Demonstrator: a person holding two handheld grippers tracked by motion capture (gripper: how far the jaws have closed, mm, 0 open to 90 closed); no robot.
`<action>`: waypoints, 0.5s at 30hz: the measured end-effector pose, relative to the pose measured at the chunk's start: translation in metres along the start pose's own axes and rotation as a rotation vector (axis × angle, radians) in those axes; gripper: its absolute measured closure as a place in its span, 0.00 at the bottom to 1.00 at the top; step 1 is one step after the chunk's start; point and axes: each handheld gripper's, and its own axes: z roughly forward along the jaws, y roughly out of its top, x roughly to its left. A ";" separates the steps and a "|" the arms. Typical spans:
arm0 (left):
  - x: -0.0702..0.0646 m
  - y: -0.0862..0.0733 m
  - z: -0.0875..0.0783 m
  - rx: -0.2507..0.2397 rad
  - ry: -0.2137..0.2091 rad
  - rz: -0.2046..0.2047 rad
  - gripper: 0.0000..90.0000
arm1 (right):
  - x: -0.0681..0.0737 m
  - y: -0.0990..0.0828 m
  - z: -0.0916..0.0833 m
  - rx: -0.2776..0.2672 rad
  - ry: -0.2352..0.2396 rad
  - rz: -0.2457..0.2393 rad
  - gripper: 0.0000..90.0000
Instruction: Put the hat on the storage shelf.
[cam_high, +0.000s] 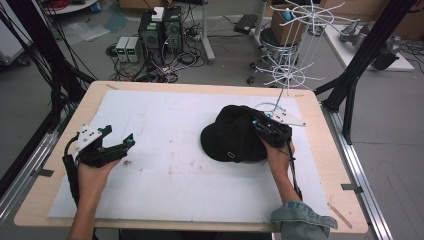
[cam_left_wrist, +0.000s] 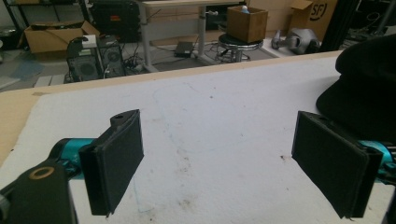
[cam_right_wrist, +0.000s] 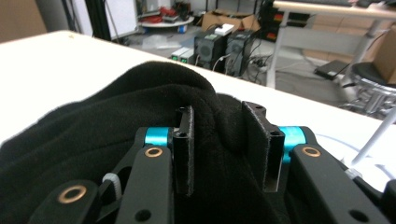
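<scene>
Cap (cam_high: 232, 137), black and soft, is lying on the right half of the white mat (cam_high: 165, 150), its brim pointing toward the near-left. My right tongs (cam_high: 266, 129) are sitting on its right side, and in the right gripper view the two jaws are pinching a raised fold of the black fabric (cam_right_wrist: 219, 126) between them, clamped on the cap. My right hand (cam_high: 276, 152) is coming in from the near edge, a denim cuff (cam_high: 302, 222) showing at the wrist.

My left tongs (cam_high: 120, 137) are hovering over the left part of the mat, well apart from the cap, jaws spread wide with bare mat between them; in the left gripper view the cap's edge (cam_left_wrist: 364, 84) is showing at the far right.

The mat is covering a pale wooden table (cam_high: 40, 165). Just beyond the cap, a white wire stand (cam_high: 292, 55) is rising from the far-right part of the mat.
</scene>
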 end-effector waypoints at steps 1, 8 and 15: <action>0.000 0.000 0.000 0.000 0.000 -0.001 0.19 | 0.002 0.002 -0.002 -0.010 -0.007 -0.005 0.74; 0.001 0.001 -0.001 -0.004 -0.003 0.001 0.19 | 0.013 0.012 -0.016 -0.048 -0.020 -0.018 0.76; 0.001 0.001 -0.001 -0.005 0.000 0.000 0.19 | 0.020 0.019 -0.029 -0.076 -0.032 -0.017 0.76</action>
